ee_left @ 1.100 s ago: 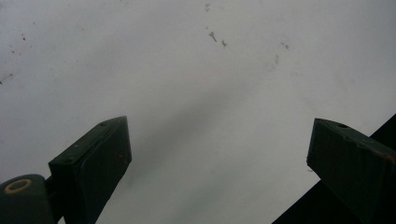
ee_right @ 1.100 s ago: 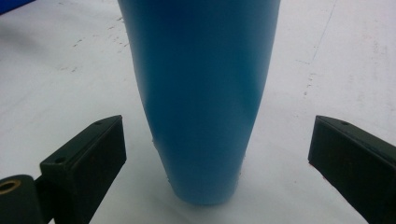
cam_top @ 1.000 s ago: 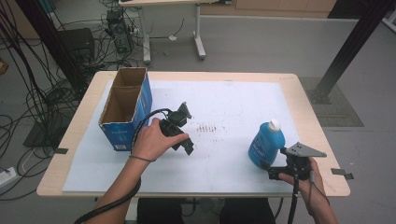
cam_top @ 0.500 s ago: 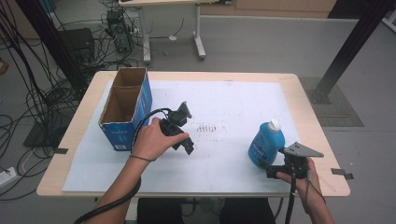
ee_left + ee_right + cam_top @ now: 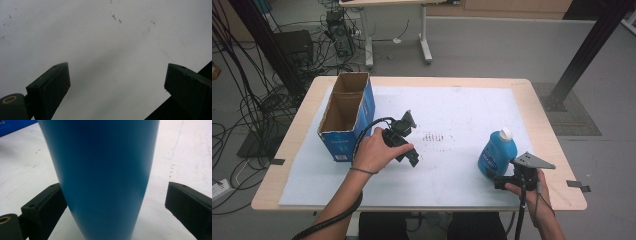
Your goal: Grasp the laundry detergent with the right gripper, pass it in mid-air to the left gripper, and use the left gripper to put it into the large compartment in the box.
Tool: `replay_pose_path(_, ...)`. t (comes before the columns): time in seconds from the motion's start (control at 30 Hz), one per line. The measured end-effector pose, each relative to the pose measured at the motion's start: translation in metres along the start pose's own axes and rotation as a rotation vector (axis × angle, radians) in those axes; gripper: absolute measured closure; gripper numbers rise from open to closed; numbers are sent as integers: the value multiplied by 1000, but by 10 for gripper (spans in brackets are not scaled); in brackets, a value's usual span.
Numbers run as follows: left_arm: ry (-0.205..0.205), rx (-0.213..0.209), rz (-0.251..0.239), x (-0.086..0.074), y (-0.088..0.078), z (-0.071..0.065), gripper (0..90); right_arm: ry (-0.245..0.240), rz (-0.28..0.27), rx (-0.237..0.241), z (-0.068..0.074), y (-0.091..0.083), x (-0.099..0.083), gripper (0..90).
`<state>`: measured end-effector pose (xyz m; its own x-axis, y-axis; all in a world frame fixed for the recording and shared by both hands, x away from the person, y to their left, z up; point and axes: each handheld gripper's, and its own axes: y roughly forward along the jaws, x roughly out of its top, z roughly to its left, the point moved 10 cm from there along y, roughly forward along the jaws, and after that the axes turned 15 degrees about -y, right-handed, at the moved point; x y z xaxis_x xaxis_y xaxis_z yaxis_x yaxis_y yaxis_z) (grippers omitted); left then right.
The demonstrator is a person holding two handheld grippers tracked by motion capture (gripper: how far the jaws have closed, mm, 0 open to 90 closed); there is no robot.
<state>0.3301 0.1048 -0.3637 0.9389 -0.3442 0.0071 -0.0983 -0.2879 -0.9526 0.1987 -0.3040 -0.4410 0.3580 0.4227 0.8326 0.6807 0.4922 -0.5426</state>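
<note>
An open blue cardboard box with a brown inside (image 5: 346,117) stands upright near the counter's far left corner, on the wide white paper sheet (image 5: 452,107) that covers most of the light wooden counter (image 5: 539,122). A patch of small dark marks (image 5: 435,138) speckles the sheet near its middle. Beyond the far edge, black cables (image 5: 257,95) tangle on the grey floor beside a white table leg (image 5: 426,45).

No words or numbers can be read anywhere. White print is seen on the blue front of the cardboard box (image 5: 341,145), but it is too small and blurred to be made out. A pale label is seen on the side of the blue bottle (image 5: 497,152), and its letters cannot be made out either.
</note>
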Motion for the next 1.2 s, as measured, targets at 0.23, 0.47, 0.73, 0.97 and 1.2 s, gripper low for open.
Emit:
replay_pose_path(0.23, 5, 2, 2, 0, 0, 0, 69, 19, -34, -13, 0, 3, -4, 43)
replay_pose_path(0.47, 0, 3, 1, 0, 0, 0, 69, 35, -62, -17, 1, 7, -7, 43)
replay_pose_path(0.73, 0, 0, 0, 1, 0, 0, 69, 44, -89, -22, 4, 11, -8, 52)
replay_pose_path(0.97, 2, 3, 3, 2, 0, 0, 70, 47, -114, -29, 5, 12, -9, 67)
replay_pose_path(1.2, -1, 2, 3, 1, 1, 0, 70, 47, -131, -28, 6, 11, -10, 109)
